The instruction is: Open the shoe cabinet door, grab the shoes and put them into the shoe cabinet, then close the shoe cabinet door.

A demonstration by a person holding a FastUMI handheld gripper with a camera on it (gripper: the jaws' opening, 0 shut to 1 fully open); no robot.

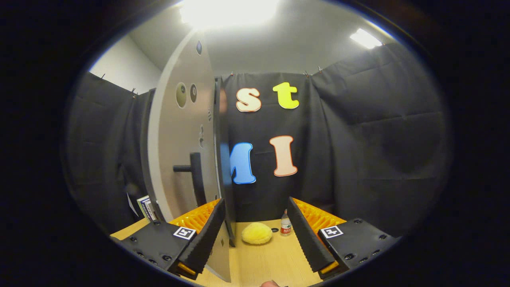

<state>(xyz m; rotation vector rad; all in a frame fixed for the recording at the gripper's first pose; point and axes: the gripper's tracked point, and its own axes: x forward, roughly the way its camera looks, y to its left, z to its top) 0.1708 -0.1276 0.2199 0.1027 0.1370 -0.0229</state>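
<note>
The shoe cabinet door [175, 151] is a pale panel with round holes, swung open and seen nearly edge-on. Its dark bar handle [195, 175] faces left, above my left finger. The door's free edge [224, 167] comes down just inside the left finger [207, 235]. My gripper [255, 207] is open, with nothing pressed between the fingers. A fluffy yellow shoe [257, 233] lies on the wooden table [271, 259], ahead of the fingers and between them. The cabinet's inside is hidden behind the door.
A small plastic bottle [285, 225] stands just right of the yellow shoe, near the right finger [306, 235]. A box [145, 207] stands on the table to the left, behind the door. Black cloth walls close the booth all around.
</note>
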